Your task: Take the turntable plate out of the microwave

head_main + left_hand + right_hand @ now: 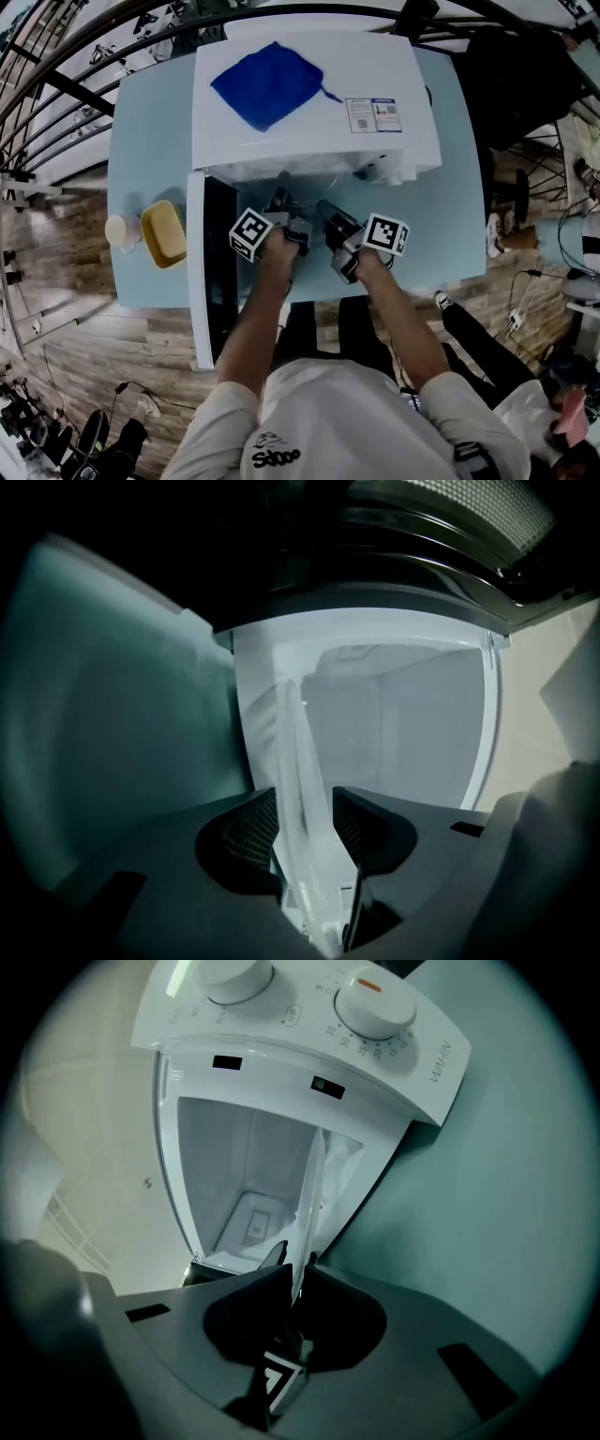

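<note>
On light-blue desk (150, 131), toward far edge: white microwave (309, 103), door (199, 281) swung open to left. On top of it: blue cloth (267, 82) and two printed labels (373, 114), text too small to read. On control panel: brand "WAHIN" (441, 1063); timer knob (375, 1002) w/ orange mark, numerals incl. 35 and 30 round it; second knob (234, 974) beside. At desk's left edge: yellow container (163, 232), pale cup (120, 232) just beside. Both grippers at oven mouth. In right gripper (298, 1283), clamped tight: rim of glass turntable plate (309, 1204), edge-on at cavity opening. In left gripper (305, 827), jaws apart: same plate between pads, not pinched.
</note>
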Motion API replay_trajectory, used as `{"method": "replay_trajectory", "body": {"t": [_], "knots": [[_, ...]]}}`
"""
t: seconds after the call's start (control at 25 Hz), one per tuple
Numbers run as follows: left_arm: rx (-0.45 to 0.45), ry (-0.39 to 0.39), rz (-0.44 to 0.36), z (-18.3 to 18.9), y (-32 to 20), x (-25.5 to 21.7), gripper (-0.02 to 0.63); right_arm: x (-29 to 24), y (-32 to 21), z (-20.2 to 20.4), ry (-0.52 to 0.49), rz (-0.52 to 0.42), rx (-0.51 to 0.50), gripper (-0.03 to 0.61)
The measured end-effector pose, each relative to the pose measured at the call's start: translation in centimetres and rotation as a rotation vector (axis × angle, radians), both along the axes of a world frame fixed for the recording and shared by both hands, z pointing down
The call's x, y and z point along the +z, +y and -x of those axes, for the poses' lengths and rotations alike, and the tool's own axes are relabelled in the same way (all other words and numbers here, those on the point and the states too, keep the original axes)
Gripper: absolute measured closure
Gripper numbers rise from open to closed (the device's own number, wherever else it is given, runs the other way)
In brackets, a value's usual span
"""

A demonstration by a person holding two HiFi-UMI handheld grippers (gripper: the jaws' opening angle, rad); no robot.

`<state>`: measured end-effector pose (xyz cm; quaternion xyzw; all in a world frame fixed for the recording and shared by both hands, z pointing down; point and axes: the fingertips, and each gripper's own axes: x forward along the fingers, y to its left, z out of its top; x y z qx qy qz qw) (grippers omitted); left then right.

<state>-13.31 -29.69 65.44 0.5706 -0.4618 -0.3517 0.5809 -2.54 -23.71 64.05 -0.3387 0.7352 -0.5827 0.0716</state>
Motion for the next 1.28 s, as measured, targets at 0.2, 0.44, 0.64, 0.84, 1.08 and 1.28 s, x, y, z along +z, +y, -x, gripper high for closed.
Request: {"method": "replay_trajectory", "body": {"t": [0.2,0.44,0.64,0.84,1.08,1.28], "knots": [[-0.006,0.068,-0.027,-0.5,0.6,-0.2,0.557,-1.2,1.6,0.7,-0.095,-0.018,0.023,0.541],[-0.013,0.149,0.024,-0.8,3.0,-0.1,0.575,-0.8,4.1,0.6,-0.084,0.032,0.030,0.541],[-0.011,0.119,0.012,-1.7,6.2,-1.2,0.577,-0.7,6.2,-0.8,-0.041,-0.005,0.006,0.511],[0.005,0.123,-0.027,-3.3,11.0,-4.2,0.577,-3.2,7.6,-1.8,-0.043,-0.058,-0.012,0.499],[0.060,0.115,-0.155,-5.5,16.1,-10.5,0.577,-8.2,11.4,-2.4,-0.109,-0.136,-0.078,0.506],[0.080,0.098,-0.237,-6.5,19.5,-15.0,0.577,-11.6,14.8,-3.7,-0.103,-0.186,-0.093,0.509]]}}
